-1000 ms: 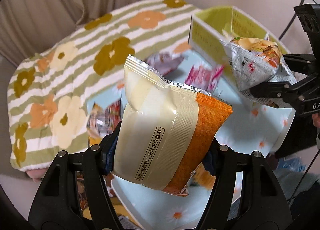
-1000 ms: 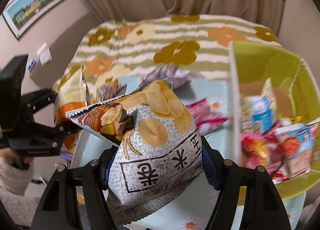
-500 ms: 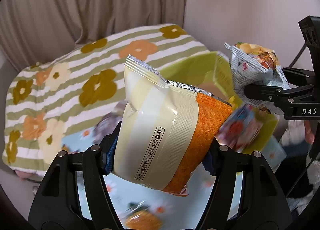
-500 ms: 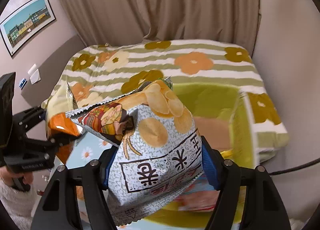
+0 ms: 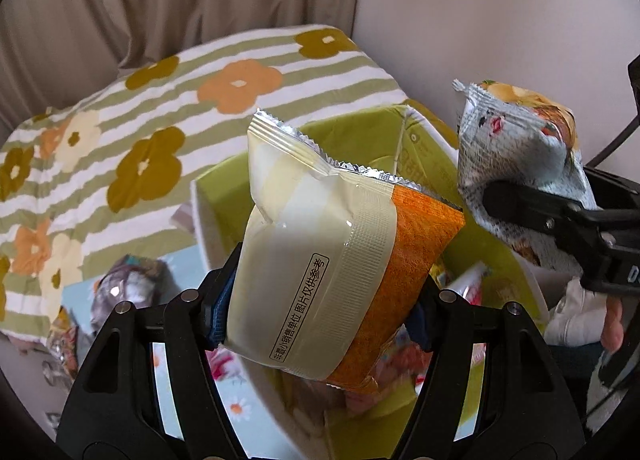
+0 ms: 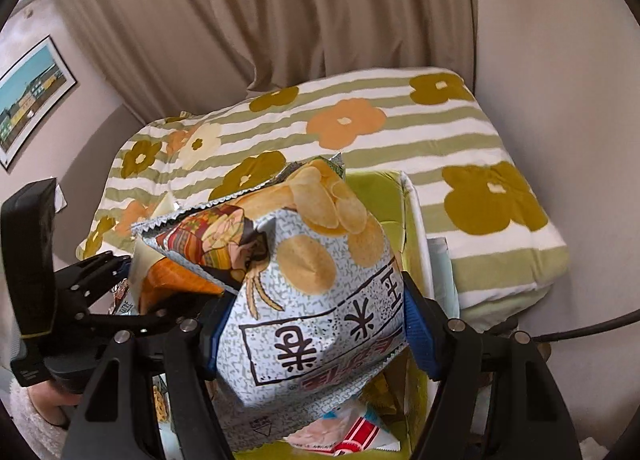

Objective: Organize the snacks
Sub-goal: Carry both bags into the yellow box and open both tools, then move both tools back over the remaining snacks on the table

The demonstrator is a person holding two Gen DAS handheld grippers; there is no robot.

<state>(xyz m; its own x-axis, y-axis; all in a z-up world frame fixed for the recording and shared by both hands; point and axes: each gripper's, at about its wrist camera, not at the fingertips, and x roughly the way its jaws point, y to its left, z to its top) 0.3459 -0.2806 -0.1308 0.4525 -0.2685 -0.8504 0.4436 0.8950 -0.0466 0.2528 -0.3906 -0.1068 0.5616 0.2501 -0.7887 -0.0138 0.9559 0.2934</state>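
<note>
My left gripper [image 5: 318, 312] is shut on a cream and orange snack packet [image 5: 332, 256], held above the green box [image 5: 216, 220]. My right gripper [image 6: 310, 326] is shut on a grey chip bag [image 6: 308, 284] printed with potato chips, also held over the green box [image 6: 416, 220]. The chip bag [image 5: 516, 164] shows at the right of the left wrist view, clamped by the right gripper. The cream and orange packet [image 6: 160, 276] shows at the left of the right wrist view. Several snack packets [image 6: 352, 432] lie inside the box.
A striped quilt with flowers [image 5: 132, 120] covers the bed behind the box. Loose snack packets [image 5: 120, 284] lie on a light blue flowered cloth [image 5: 236, 412] left of the box. Curtains [image 6: 280, 20] and a wall stand behind.
Both grippers have moved with their packets from over the blue cloth to above the green box, which now lies right under them. Both grips are unchanged.
</note>
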